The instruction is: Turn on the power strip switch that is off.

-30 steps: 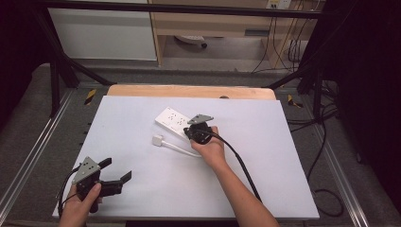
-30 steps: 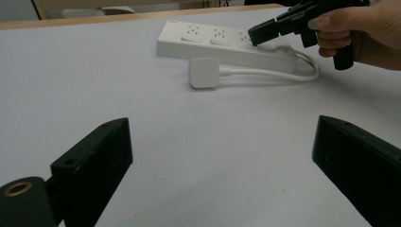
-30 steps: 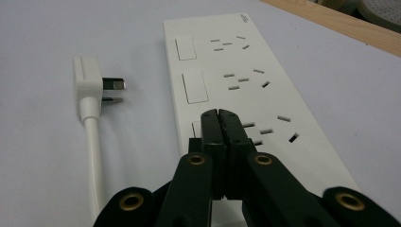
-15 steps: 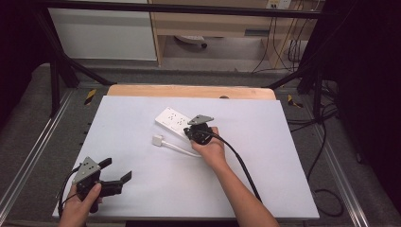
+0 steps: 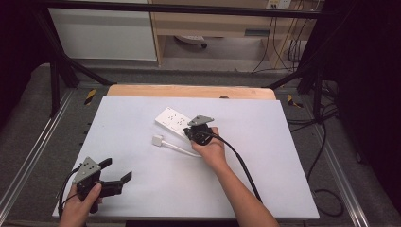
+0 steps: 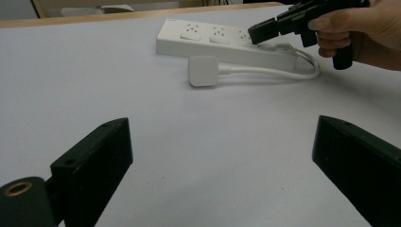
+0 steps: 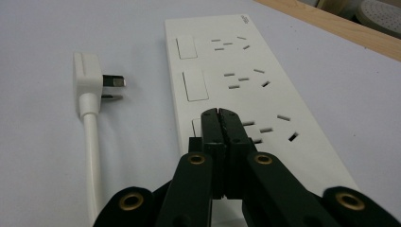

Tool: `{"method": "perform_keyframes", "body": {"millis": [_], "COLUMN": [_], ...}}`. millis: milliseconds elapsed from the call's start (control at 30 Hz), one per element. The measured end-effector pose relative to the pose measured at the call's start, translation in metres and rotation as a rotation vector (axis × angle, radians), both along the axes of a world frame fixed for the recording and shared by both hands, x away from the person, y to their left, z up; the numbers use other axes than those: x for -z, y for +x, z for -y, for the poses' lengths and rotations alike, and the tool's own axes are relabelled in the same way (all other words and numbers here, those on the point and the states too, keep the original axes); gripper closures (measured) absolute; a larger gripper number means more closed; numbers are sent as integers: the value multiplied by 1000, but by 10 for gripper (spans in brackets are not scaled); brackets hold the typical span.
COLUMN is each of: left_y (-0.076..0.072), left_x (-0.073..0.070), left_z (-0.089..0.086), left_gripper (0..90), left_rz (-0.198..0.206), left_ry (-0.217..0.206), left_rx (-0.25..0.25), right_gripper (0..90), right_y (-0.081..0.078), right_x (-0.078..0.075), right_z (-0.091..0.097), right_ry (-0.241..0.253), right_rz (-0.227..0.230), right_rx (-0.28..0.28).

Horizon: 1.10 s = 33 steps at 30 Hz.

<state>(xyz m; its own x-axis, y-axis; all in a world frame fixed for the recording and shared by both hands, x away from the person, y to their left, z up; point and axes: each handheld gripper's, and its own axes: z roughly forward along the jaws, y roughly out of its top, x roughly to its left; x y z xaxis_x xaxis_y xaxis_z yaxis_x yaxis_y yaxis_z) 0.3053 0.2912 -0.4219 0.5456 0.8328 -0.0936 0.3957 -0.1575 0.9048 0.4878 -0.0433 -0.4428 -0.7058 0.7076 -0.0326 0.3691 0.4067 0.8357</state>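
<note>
Landmark for all positions: the white power strip (image 5: 173, 122), which lies flat on the white table (image 5: 265, 156), slightly behind the table's middle and set at an angle to its edges.

Right gripper (image 5: 194, 134): I have it in my right hand (image 5: 211, 150), at the strip's near end. Its two jaws are pressed together with nothing between them. In the right gripper view the joined tips (image 7: 221, 118) sit over the strip's (image 7: 246, 90) nearest rocker switch, just beside the nearest set of socket holes; I cannot tell whether the tips press the switch or hang a little above it. In the left gripper view the same gripper (image 6: 265, 33) slants down onto that end of the strip (image 6: 213, 40).

Plug (image 5: 157, 141): white, lying on the table just in front of the strip and apart from it, not inserted. Its prongs (image 7: 113, 87) point toward the strip's side. Its white cord (image 5: 182, 150) runs along the strip's front and curves round to the end under my right hand.

Left gripper (image 5: 113, 177): I hold it in my left hand (image 5: 82, 205) well apart from the strip, at the near left corner of the table. Its jaws stand wide apart over bare table, holding nothing, and face the strip.
</note>
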Motion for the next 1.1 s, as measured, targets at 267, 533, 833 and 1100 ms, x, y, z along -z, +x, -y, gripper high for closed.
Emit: {"method": "perform_keyframes", "body": {"millis": [267, 533, 833, 1100], "left_y": [0, 0, 0, -1], "left_x": [0, 0, 0, 0], "left_z": [0, 0, 0, -1], "left_gripper": [60, 60, 60, 59], "left_rz": [-3, -1, -1, 2], "left_ry": [2, 4, 1, 14], "left_rx": [-1, 0, -1, -6], "right_gripper": [900, 900, 900, 900], "right_y": [-1, -2, -3, 0], "right_x": [2, 3, 1, -22], "right_z": [1, 2, 6, 8], "right_ry": [10, 10, 5, 35], "right_rz": [9, 21, -23, 14], "right_rx": [-1, -1, 9, 9]}}
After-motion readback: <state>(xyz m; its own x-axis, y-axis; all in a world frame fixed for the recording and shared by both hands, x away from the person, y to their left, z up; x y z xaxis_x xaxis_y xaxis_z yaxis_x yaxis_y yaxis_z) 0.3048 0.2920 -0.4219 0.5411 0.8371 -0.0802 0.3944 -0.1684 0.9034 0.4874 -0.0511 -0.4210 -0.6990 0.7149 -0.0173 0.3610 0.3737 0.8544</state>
